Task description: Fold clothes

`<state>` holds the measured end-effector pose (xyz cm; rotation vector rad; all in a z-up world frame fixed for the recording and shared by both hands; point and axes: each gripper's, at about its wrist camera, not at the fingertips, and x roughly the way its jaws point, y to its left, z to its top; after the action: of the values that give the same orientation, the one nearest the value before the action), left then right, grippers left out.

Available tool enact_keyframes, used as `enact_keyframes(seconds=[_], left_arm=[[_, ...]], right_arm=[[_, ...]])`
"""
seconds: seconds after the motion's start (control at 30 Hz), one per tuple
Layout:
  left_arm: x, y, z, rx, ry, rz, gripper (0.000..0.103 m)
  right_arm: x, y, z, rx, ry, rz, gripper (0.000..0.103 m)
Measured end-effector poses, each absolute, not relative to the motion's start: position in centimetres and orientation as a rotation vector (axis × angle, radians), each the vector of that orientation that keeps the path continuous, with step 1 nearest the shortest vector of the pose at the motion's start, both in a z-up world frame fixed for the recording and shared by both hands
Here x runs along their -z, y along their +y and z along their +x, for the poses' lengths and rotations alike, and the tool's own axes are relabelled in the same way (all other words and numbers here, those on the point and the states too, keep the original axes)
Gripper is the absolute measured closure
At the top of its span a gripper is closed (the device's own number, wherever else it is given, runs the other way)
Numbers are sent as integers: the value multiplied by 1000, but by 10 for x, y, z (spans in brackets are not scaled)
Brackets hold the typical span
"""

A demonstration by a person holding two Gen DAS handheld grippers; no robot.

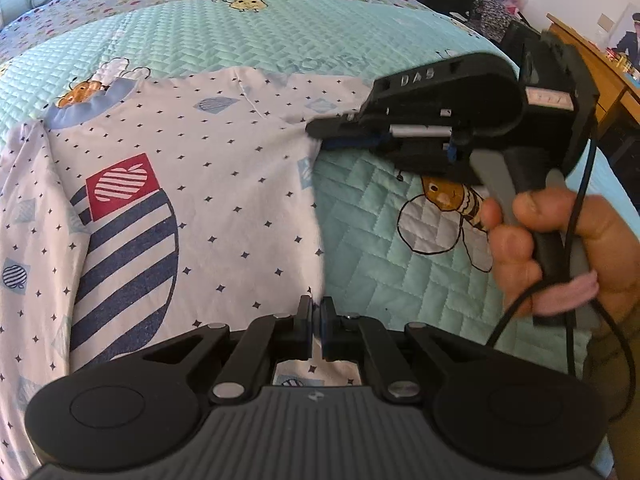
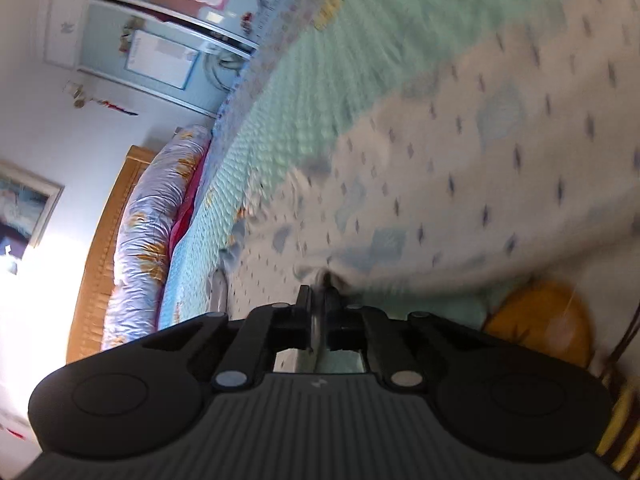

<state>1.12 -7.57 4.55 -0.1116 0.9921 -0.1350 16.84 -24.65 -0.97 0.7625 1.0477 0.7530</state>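
A white cotton shirt (image 1: 224, 184) with dark star dots and a navy striped print lies flat on the quilted mint bedspread (image 1: 400, 272). The left gripper (image 1: 316, 316) is clamped on its near side edge; ahead and to the right, the right gripper (image 2: 319, 300) pinches the same edge farther up.

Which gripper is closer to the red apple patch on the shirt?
Left. The left gripper pinches the shirt's side edge just across from the red apple patch. The right gripper grips the same edge farther up, by the armpit.

Shirt (image 1: 192, 184) spread on quilt (image 1: 380, 220), pillow (image 2: 148, 232) against headboard (image 2: 100, 248) beyond
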Motion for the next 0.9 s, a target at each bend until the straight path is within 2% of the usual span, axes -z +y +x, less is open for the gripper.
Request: enact_keyframes(seconds=[0.17, 0.4, 0.47, 0.57, 0.77, 0.9], left_arm=[[-45, -75, 14, 184, 1012, -118, 100], [-47, -80, 15, 228, 1027, -80, 100], [-47, -82, 14, 237, 1024, -73, 94], [-45, -83, 14, 239, 1015, -76, 92], [-47, -79, 11, 236, 1018, -102, 92], [-56, -73, 7, 257, 1011, -128, 92]], right_arm=[[0, -246, 174, -776, 1020, 675, 99], [15, -260, 171, -732, 1074, 752, 100], [10, -272, 165, -689, 1056, 764, 96], [-4, -273, 154, -749, 1021, 787, 84], [-17, -241, 148, -837, 1050, 714, 82], [-4, -254, 150, -759, 1064, 757, 75]])
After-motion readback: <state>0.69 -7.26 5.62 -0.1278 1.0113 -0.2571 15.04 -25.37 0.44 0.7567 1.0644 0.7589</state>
